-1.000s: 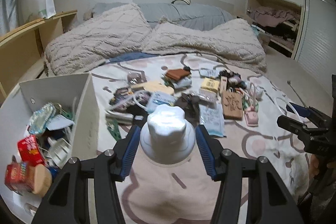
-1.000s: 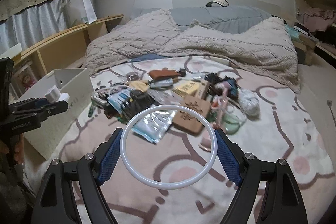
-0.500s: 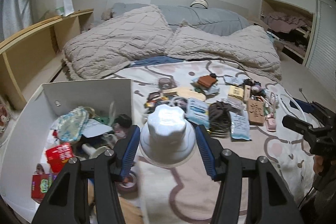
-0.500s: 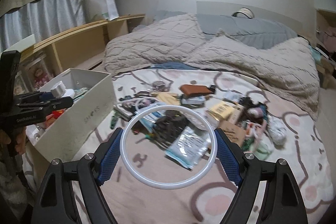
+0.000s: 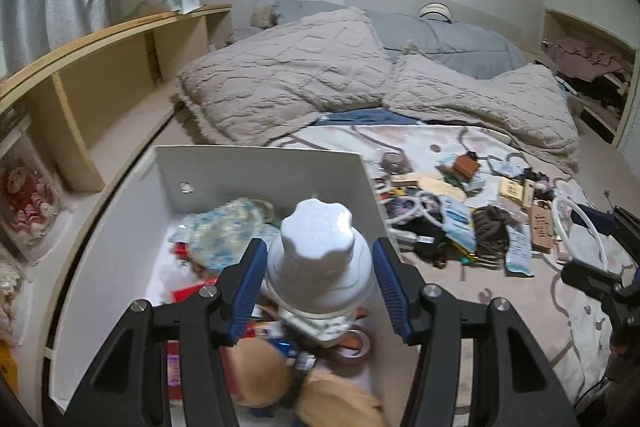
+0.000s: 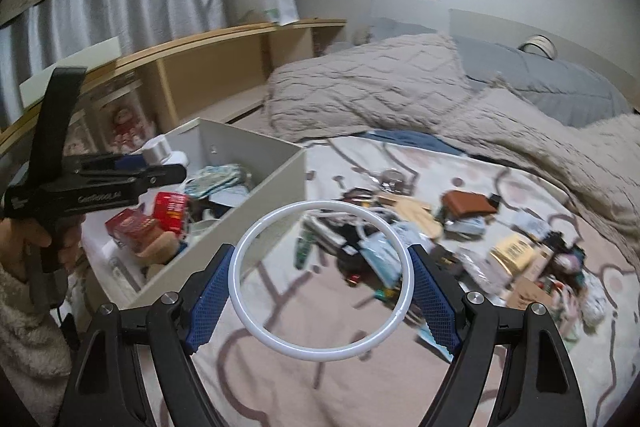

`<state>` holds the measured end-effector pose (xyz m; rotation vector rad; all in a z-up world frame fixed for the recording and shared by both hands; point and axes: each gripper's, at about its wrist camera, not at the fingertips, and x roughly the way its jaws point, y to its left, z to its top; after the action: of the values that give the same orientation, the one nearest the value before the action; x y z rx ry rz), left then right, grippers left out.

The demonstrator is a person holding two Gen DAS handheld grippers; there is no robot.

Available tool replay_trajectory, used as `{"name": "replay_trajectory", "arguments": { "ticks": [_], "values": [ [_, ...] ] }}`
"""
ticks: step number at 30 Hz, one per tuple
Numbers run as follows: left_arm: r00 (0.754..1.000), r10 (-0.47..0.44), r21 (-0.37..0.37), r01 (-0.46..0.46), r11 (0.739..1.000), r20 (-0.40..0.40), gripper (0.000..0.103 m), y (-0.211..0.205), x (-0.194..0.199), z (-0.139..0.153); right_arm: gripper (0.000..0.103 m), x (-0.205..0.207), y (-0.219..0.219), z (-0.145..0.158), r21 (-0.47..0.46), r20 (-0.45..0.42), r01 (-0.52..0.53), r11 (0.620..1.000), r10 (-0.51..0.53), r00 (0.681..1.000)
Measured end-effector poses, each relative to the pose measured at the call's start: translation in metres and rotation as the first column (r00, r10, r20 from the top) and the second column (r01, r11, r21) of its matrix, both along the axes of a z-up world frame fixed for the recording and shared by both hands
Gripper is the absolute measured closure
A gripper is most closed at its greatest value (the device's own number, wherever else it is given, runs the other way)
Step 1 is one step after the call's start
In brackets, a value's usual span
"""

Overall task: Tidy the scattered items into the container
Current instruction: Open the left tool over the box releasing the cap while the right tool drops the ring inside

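White box (image 5: 260, 171) on the bedspread, already part-filled: red cartons, blue floral pouch, tape roll. Left gripper (image 5: 318, 277) clamped on a white jar (image 5: 318, 259), over the box interior. Right gripper (image 6: 322, 289) clamped on a white ring (image 6: 256, 231), beside the box, not yet over it. Large pile of clutter (image 6: 460, 247) remains beyond the box. Box's near corner blurred; tan object there unidentifiable.

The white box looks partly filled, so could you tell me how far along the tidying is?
Several items already lie in the white box. In hand: the left gripper holds a white bottle over the box, and the right gripper holds a white ring. A large pile of clutter remains on the bed.
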<state>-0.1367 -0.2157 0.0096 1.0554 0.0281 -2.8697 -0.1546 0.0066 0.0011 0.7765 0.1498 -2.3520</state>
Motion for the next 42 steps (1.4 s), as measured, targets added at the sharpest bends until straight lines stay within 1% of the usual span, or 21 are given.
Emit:
{"name": "replay_trajectory", "arguments": {
  "ticks": [5, 10, 14, 18, 21, 24, 26, 31, 33, 37, 42],
  "values": [
    [0.999, 0.043, 0.007, -0.043, 0.999, 0.003, 0.048, -0.030, -0.002, 0.002, 0.019, 0.006, -0.028, -0.001, 0.015, 0.009, -0.053, 0.999, 0.052, 0.999],
    [0.994, 0.107, 0.021, -0.107, 0.994, 0.009, 0.048, -0.062, -0.006, -0.001, 0.019, 0.013, -0.052, 0.001, 0.031, 0.012, -0.106, 0.994, 0.105, 0.994],
    [0.989, 0.148, 0.040, -0.148, 0.988, 0.009, 0.048, -0.081, -0.009, -0.005, 0.019, 0.016, -0.068, 0.006, 0.035, 0.011, -0.146, 0.989, 0.145, 0.989],
    [0.983, 0.180, 0.045, -0.181, 0.983, 0.023, 0.048, -0.096, -0.013, -0.012, 0.019, 0.020, -0.085, 0.011, 0.024, 0.030, -0.200, 0.980, 0.199, 0.980],
    [0.981, 0.188, 0.065, -0.191, 0.980, 0.038, 0.048, -0.105, -0.014, -0.016, 0.019, 0.020, -0.098, 0.013, 0.020, 0.046, -0.234, 0.972, 0.233, 0.971],
    [0.982, 0.187, 0.092, -0.190, 0.977, 0.037, 0.048, -0.108, -0.014, -0.015, 0.019, 0.019, -0.113, 0.016, 0.006, 0.083, -0.276, 0.961, 0.275, 0.958],
    [0.978, 0.202, 0.094, -0.206, 0.974, 0.043, 0.048, -0.112, -0.014, -0.016, 0.019, 0.018, -0.124, 0.018, 0.014, 0.094, -0.301, 0.954, 0.298, 0.950],
    [0.974, 0.216, 0.139, -0.224, 0.965, 0.071, 0.048, -0.121, -0.015, -0.021, 0.019, 0.011, -0.153, 0.018, 0.041, 0.121, -0.331, 0.943, 0.324, 0.938],
    [0.973, 0.215, 0.140, -0.226, 0.964, 0.089, 0.048, -0.122, -0.017, -0.023, 0.019, 0.004, -0.164, 0.014, 0.052, 0.147, -0.340, 0.939, 0.330, 0.933],
    [0.975, 0.204, 0.136, -0.215, 0.967, 0.089, 0.048, -0.120, -0.016, -0.024, 0.019, -0.012, -0.183, 0.001, 0.079, 0.196, -0.346, 0.935, 0.325, 0.925],
    [0.974, 0.207, 0.132, -0.219, 0.967, 0.096, 0.048, -0.119, -0.016, -0.025, 0.018, -0.021, -0.200, -0.017, 0.144, 0.208, -0.355, 0.924, 0.323, 0.923]
  ]
}}
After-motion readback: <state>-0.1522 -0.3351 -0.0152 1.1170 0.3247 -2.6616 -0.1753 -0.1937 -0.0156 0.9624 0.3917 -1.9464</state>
